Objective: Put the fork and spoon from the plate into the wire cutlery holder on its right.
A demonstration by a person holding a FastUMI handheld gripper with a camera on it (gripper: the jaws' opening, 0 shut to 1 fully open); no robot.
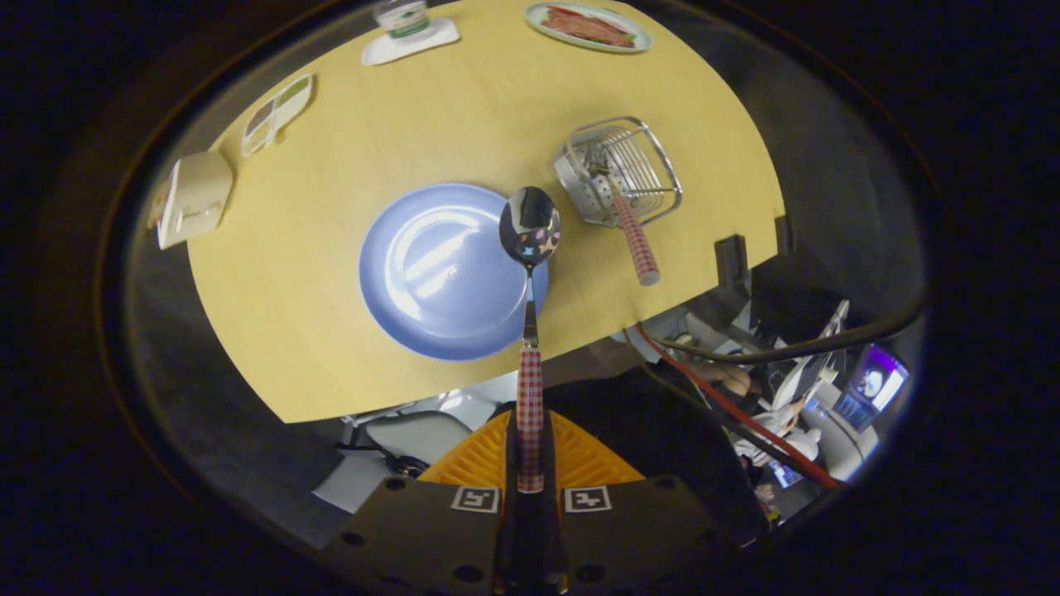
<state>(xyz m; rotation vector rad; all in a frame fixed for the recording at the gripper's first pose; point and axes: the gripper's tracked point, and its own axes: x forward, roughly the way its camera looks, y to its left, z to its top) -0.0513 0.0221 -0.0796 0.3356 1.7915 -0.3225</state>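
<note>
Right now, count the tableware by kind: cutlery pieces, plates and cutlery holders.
Cutlery pieces: 2 (spoon gripped between the shut fingers; checked-handled piece in the holder)
Plates: 2 (blue plate; plate of food)
Wire cutlery holder: 1
Total: 5

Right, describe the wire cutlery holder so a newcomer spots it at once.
On the yellow table, look right of the blue plate, beyond the spoon clamped in the hand-held gripper. The wire cutlery holder is the metal basket with a red-checked handle sticking out.
</note>
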